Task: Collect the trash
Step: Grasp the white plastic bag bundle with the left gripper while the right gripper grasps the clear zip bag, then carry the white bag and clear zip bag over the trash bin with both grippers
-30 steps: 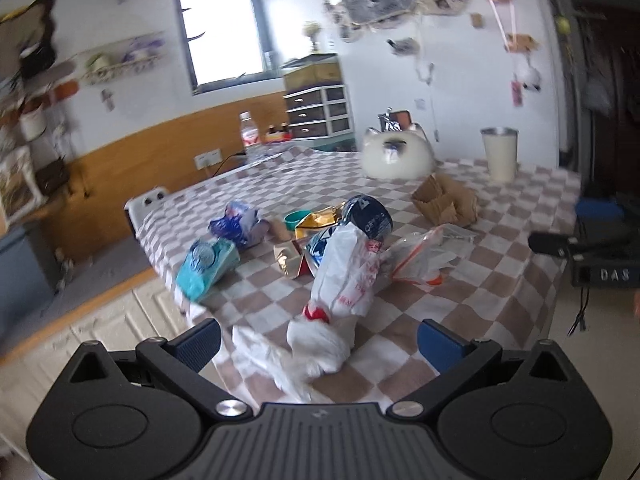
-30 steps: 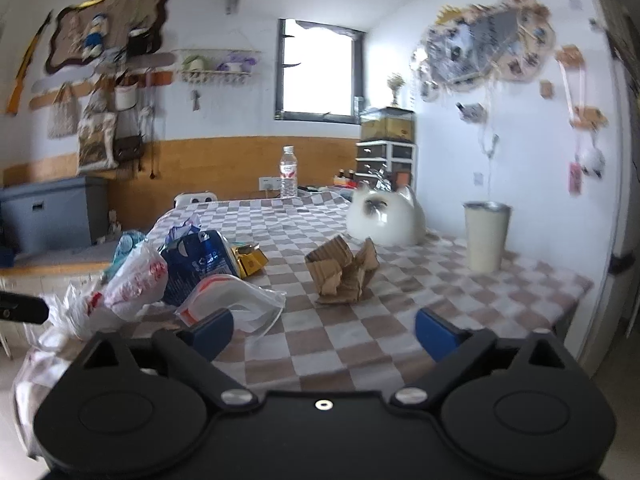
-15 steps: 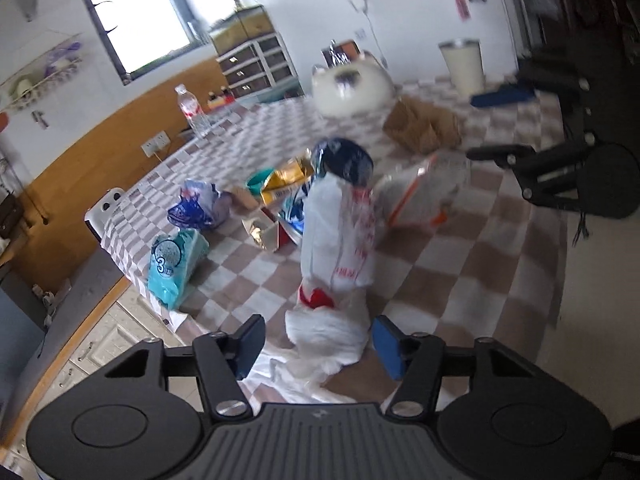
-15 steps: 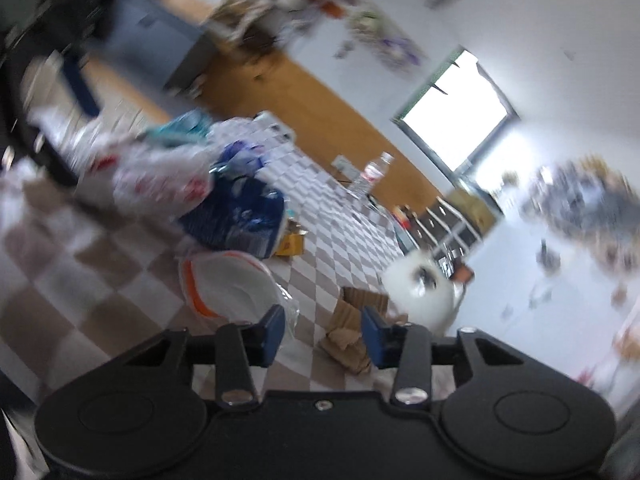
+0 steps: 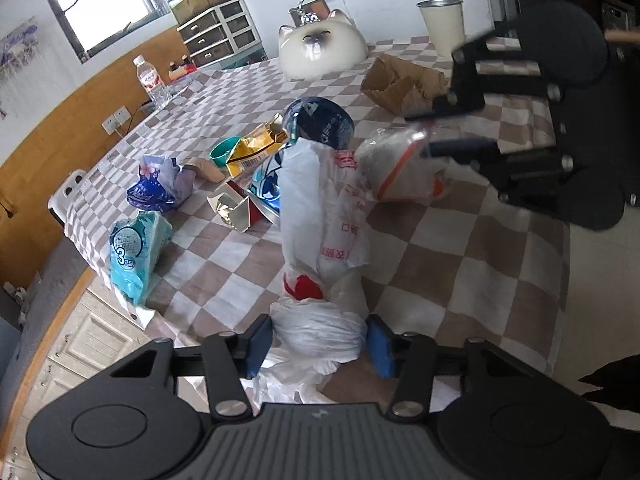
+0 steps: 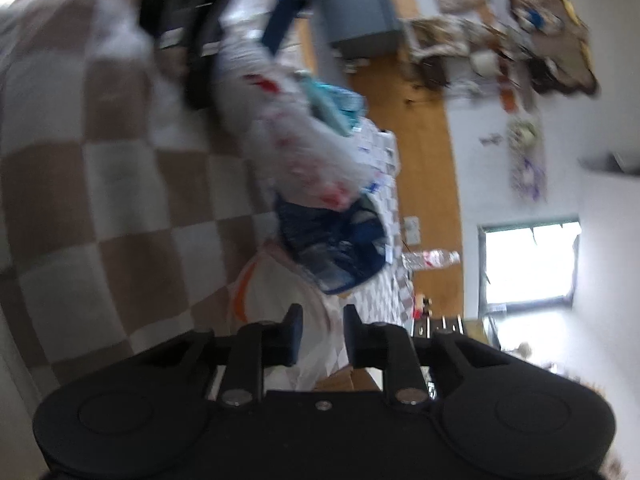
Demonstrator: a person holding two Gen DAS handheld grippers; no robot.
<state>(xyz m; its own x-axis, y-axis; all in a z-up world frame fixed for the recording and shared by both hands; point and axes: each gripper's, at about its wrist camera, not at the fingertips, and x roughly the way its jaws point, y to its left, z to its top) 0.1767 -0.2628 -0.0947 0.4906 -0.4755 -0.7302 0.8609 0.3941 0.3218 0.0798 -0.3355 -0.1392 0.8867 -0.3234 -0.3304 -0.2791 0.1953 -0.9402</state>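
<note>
A long white plastic bag (image 5: 324, 216) with red print lies on the checked tablecloth (image 5: 452, 264). My left gripper (image 5: 320, 344) is at its bunched near end, jaws closing, and both blue pads (image 5: 260, 342) touch the bunch. A clear bag with an orange stripe (image 5: 400, 172) lies to the right of it. My right gripper (image 5: 436, 128), rolled on its side, straddles that bag's top edge. In the blurred right wrist view the right gripper (image 6: 322, 332) is closing, with the clear bag's film (image 6: 276, 292) loose in a narrow gap.
Other litter lies behind: a dark blue round pack (image 5: 320, 124), gold wrapper (image 5: 256, 148), teal tissue pack (image 5: 134, 248), purple-blue pack (image 5: 156, 188) and crumpled cardboard (image 5: 400, 84). A cat-shaped white dish (image 5: 320, 50), metal cup (image 5: 440, 24) and water bottle (image 5: 152, 80) stand further back. The table edge is near.
Both grippers went from wide open to narrow. The left one came down onto the white bag's near end. The right one rolled onto its side and reached the clear bag.
</note>
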